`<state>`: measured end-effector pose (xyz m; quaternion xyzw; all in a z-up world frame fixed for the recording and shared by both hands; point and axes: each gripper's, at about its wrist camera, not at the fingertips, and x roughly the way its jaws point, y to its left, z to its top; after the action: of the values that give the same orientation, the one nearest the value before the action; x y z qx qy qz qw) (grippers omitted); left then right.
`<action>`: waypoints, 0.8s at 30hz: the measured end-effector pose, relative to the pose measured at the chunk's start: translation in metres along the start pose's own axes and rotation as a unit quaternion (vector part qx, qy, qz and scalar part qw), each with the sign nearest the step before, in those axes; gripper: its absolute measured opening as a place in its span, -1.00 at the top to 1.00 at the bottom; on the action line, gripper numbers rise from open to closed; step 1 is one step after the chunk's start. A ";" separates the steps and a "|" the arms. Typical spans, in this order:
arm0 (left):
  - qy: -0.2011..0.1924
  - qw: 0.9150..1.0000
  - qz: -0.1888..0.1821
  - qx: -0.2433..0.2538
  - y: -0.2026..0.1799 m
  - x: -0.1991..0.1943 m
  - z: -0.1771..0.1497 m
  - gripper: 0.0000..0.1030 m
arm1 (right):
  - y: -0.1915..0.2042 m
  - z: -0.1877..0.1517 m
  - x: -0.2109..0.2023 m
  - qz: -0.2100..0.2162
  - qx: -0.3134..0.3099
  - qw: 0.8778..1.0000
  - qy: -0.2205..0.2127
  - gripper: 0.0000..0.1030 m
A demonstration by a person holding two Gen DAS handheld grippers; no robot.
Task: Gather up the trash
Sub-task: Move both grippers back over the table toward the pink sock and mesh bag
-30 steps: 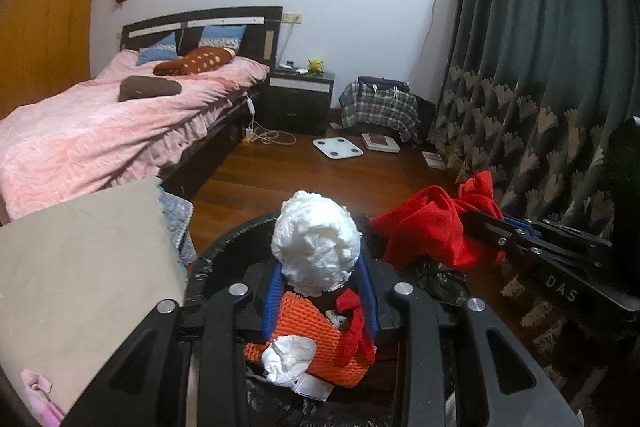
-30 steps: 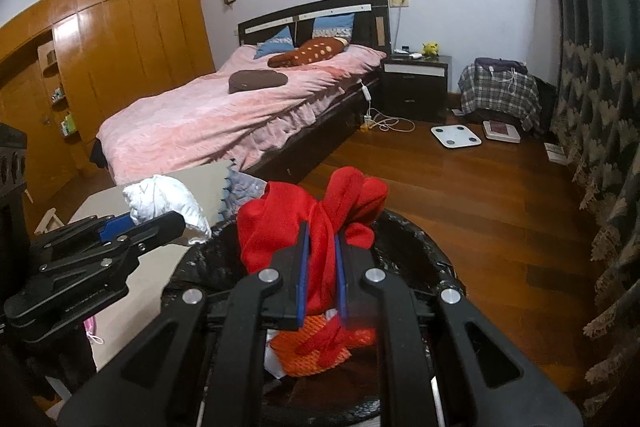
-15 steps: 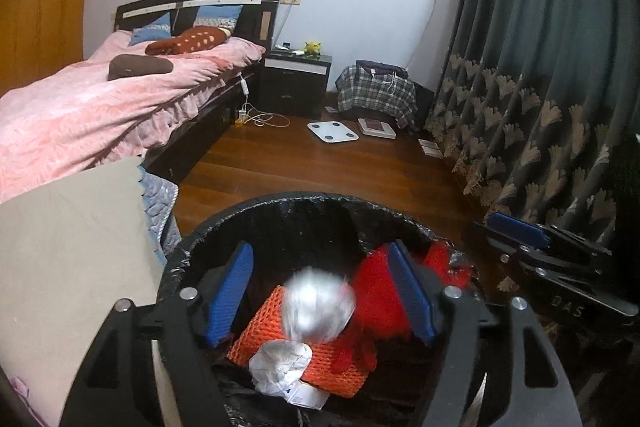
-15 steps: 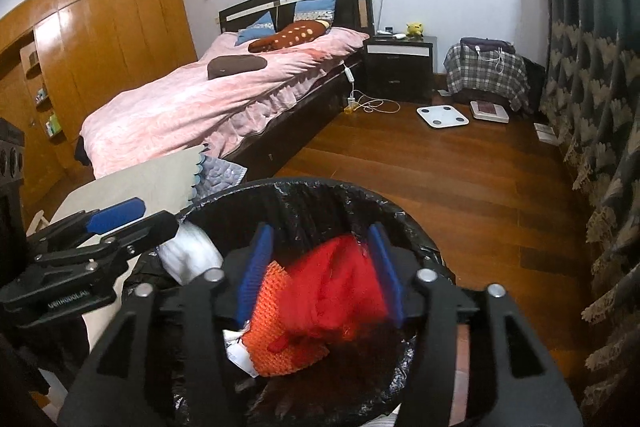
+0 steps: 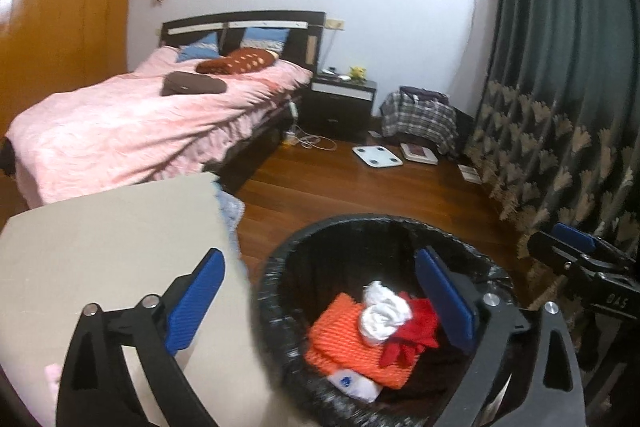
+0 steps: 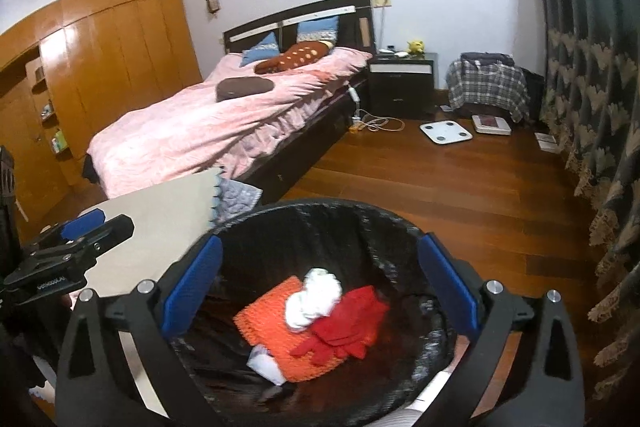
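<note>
Both wads have left our grip since a second ago: the white wad (image 5: 386, 311) and the red cloth (image 5: 412, 335), then clamped in the hand-held grippers above the bin, now lie inside it, and the jaws of both have just been opening, with nothing between them.

Largest to smallest, we list:

Bed (image 6: 224, 123), pink cover, dark headboard, against the far wall; two blue pillows, a spotted brown cushion and a flat brown item lie on it.

Curtain (image 5: 560, 107), dark green with a pale leaf pattern, along the right side.

Wooden floor (image 6: 440, 179), reddish brown, carrying a white scale (image 6: 446, 133) near the nightstand.

Bench (image 5: 100, 247), beige top, to the left of the bin.

Trash bin (image 6: 320, 211), round, black liner. It holds an orange knit piece (image 6: 272, 323), with the red cloth (image 6: 348, 327) and the white wad (image 6: 316, 297) lying on it, touching each other, and a white scrap at the orange piece's near edge.

Left hand-held gripper (image 5: 320, 303), blue pads wide apart, empty; one pad hangs over the bench, the other over the bin.

Right hand-held gripper (image 6: 320, 287), blue pads wide apart, empty, both over the bin's mouth.
</note>
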<state>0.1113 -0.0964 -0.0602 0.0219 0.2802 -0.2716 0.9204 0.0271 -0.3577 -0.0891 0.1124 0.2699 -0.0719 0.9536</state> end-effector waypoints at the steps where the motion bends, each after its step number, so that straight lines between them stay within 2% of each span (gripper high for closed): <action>1: -0.004 1.000 0.008 -0.003 0.006 -0.008 -0.001 -0.86 | 0.005 0.001 -0.001 0.004 -0.003 1.000 -0.001 -0.86; 9: -0.016 0.998 0.054 -0.025 0.058 -0.048 -0.011 -0.88 | 0.062 0.003 -0.001 0.044 -0.031 0.999 0.002 -0.87; 14: -0.022 0.994 0.099 -0.038 0.096 -0.073 -0.023 -0.88 | 0.101 -0.002 0.006 0.072 -0.051 0.996 0.010 -0.87; 24: -0.014 0.979 0.191 -0.064 0.177 -0.115 -0.065 -0.88 | 0.196 -0.021 0.027 0.143 -0.104 0.984 0.031 -0.86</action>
<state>0.0895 0.1224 -0.0741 0.0125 0.2742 -0.0725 0.9588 0.0786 -0.1658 -0.0865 0.0521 0.2862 0.0974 0.9518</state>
